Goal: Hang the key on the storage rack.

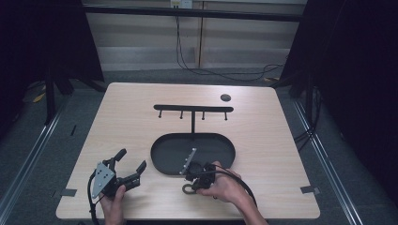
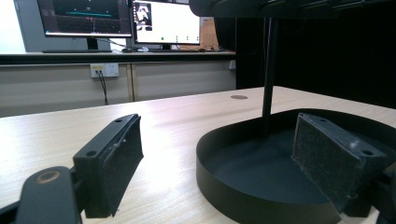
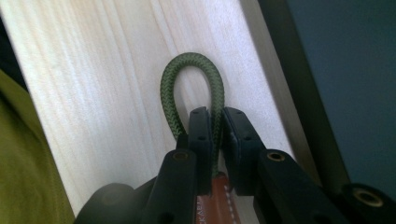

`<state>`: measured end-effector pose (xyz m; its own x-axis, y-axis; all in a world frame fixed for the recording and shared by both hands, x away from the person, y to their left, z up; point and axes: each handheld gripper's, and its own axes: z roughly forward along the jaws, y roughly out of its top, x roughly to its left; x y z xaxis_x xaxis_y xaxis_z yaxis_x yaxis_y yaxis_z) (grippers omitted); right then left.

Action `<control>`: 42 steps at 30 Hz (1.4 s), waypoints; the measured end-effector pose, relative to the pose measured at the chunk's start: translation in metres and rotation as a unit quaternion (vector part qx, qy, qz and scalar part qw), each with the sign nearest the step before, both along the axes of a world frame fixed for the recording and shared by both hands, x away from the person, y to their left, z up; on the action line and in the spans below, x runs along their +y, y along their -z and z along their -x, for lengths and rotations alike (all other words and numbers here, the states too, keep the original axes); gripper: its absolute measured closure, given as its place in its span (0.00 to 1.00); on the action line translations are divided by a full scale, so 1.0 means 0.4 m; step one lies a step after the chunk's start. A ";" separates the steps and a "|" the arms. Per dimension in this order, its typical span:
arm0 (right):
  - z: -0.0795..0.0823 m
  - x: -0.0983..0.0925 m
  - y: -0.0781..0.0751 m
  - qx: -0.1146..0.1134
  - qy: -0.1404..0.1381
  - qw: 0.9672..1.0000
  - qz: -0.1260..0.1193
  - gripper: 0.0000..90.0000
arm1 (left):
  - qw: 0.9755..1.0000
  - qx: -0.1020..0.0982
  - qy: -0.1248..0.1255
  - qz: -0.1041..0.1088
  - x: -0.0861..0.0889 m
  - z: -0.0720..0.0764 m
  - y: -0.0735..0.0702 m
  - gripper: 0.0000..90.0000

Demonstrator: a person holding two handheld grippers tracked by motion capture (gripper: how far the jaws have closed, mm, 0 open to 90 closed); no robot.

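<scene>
My right gripper (image 1: 192,183) is near the table's front edge, just in front of the black oval tray (image 1: 162,140). It is shut on a green braided cord loop (image 1: 187,189). In the right gripper view the jaws (image 3: 217,116) pinch one side of the cord loop (image 3: 191,58), and a brown leather tab (image 3: 217,205) hangs below them. My left gripper (image 1: 133,158) rests open at the front left, with nothing between its pads (image 2: 116,154). The tray's wall (image 2: 224,182) lies ahead of it. A thin post (image 1: 193,123) rises from the tray to a hook bar (image 1: 192,108).
A round black grommet (image 1: 225,97) is set into the table's far right. Grey tape marks (image 1: 309,190) sit by the front corners. Monitors (image 2: 84,16) and a wall socket (image 2: 105,70) stand beyond the table. Cables run across the floor behind it.
</scene>
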<state>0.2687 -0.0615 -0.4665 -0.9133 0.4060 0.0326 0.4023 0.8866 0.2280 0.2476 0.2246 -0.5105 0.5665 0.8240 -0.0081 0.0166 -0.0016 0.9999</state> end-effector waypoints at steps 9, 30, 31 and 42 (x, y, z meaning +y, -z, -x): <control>-0.018 0.015 -0.003 0.029 0.014 0.999 0.020 0.94 | 1.000 0.000 0.001 0.000 0.000 0.000 0.000 0.18; -0.046 -0.041 -0.075 0.061 0.008 0.998 -0.023 0.95 | 1.000 0.001 0.003 0.001 0.000 0.000 0.000 0.18; -0.046 -0.041 -0.075 0.061 0.008 0.998 -0.023 0.95 | 1.000 0.001 0.003 0.001 0.000 0.000 0.000 0.18; -0.071 -0.065 -0.137 0.060 0.006 0.998 -0.014 0.95 | 1.000 0.000 0.003 0.000 0.000 0.000 0.000 0.18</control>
<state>0.2970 -0.0874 -0.4117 -0.8969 0.4150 0.1527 0.4393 0.8753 0.2020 0.2477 0.2246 -0.5105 0.5707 0.8211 -0.0092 0.0172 -0.0007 0.9999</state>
